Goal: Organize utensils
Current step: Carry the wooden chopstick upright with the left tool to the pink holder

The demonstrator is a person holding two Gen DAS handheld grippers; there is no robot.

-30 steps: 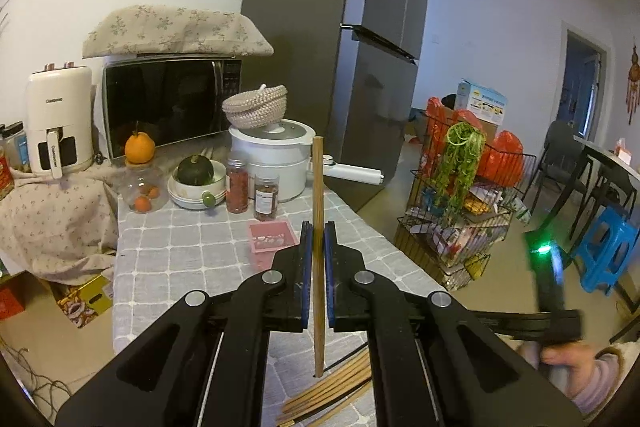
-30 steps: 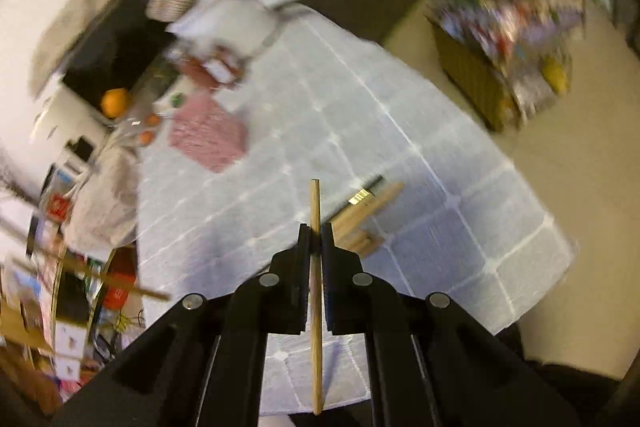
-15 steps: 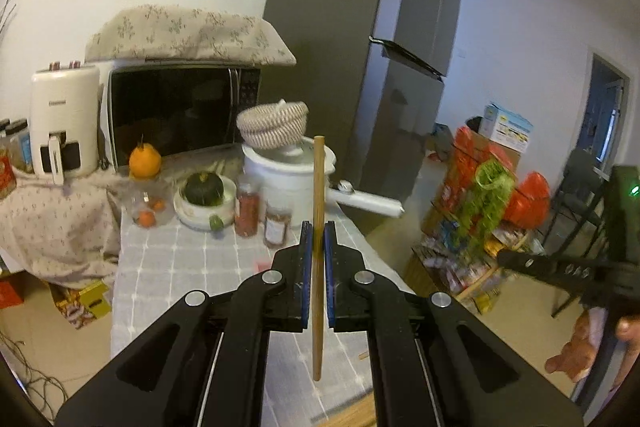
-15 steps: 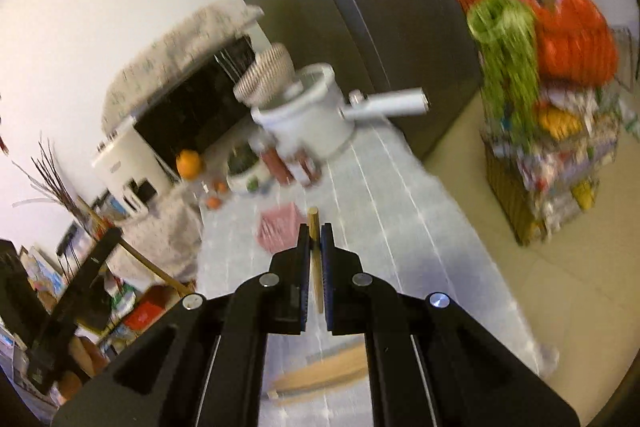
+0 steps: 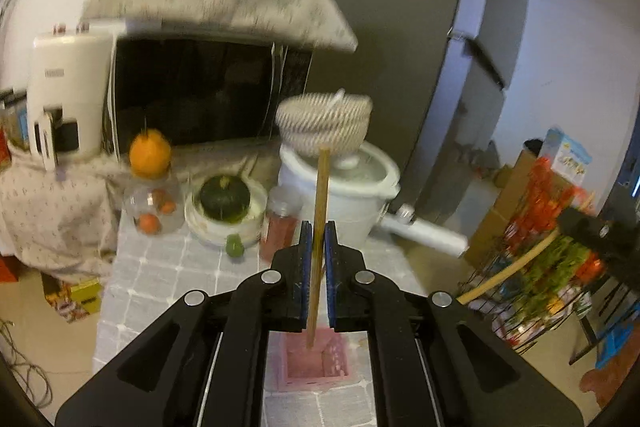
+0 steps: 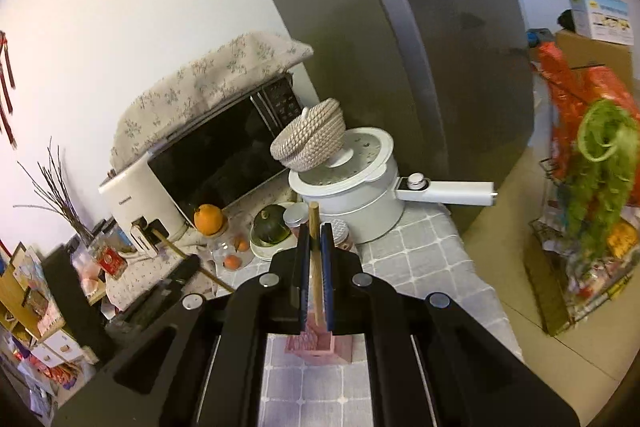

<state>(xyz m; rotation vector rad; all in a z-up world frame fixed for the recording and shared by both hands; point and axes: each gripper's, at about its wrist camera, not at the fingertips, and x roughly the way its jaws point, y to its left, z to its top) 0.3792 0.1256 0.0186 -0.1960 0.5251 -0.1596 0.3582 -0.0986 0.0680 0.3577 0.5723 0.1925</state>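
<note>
My left gripper (image 5: 316, 231) is shut on a wooden chopstick (image 5: 322, 187) that stands nearly upright, its lower end just above the pink square holder (image 5: 334, 367) on the grey checked tablecloth (image 5: 160, 267). My right gripper (image 6: 315, 231) is shut on a second chopstick (image 6: 313, 215), also upright, over the same pink holder (image 6: 338, 347). In the left wrist view the right gripper's chopstick (image 5: 516, 265) slants at the right edge. The right wrist view shows the left gripper's dark body (image 6: 176, 275) at the left.
Behind the holder stand a white pot (image 6: 352, 187) with a woven basket (image 6: 310, 143) on its lid, spice jars (image 5: 280, 223), a green squash in a bowl (image 5: 224, 195), an orange on a jar (image 5: 150, 155), a microwave (image 5: 192, 95) and an air fryer (image 5: 64, 95). A fridge (image 6: 420, 27) and a wire rack (image 6: 592, 187) lie to the right.
Both grippers have travelled with their chopsticks from the pile at the table's near end towards the pink holder, which now lies right under them. The right gripper has risen and levelled out.
</note>
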